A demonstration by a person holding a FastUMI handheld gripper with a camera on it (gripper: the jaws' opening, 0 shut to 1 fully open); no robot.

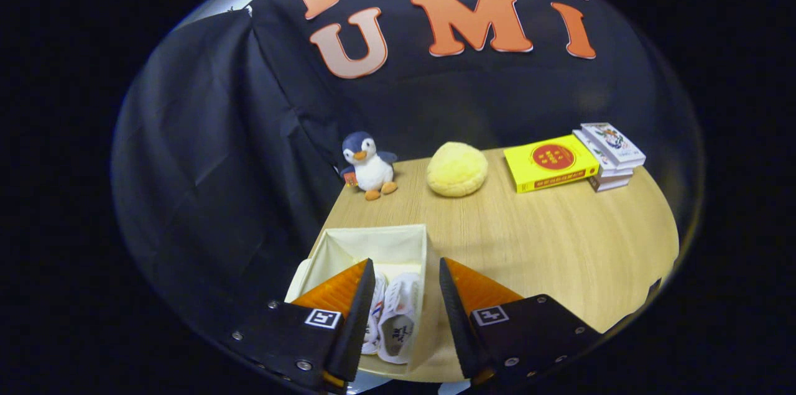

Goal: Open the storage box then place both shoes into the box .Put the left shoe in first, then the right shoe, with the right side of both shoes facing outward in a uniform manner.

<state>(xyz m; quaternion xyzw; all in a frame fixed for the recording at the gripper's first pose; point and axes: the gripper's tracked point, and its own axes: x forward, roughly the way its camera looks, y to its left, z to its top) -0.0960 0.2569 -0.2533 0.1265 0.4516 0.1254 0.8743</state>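
- Fingers (pixel 367 295): spread apart, gripping nothing; held above the near end of the box, one finger over its interior, the other outside its right wall.
- Gripper (pixel 404 314): empty, poised over the table's near left corner.
- Box (pixel 373 239): cream fabric, lid off or folded away, at the table's left edge toward the near corner.
- Shoes (pixel 398 314): two white ones, side by side inside the box, between the fingers. Which is left or right, and which side faces out, cannot be told.
- Table (pixel 547 239): light wood.
- Penguin (pixel 368 166): plush, far left corner.
- Bun (pixel 457 169): yellow, round, far edge, right of the penguin.
- Books (pixel 578 162): yellow one and a small stack, far right corner.
- Step, by judgement: both shoes look placed, so the task seems near its end. Lift straight up, jaws wide, clear of the right wall, so the box is not dragged or the shoes disturbed.
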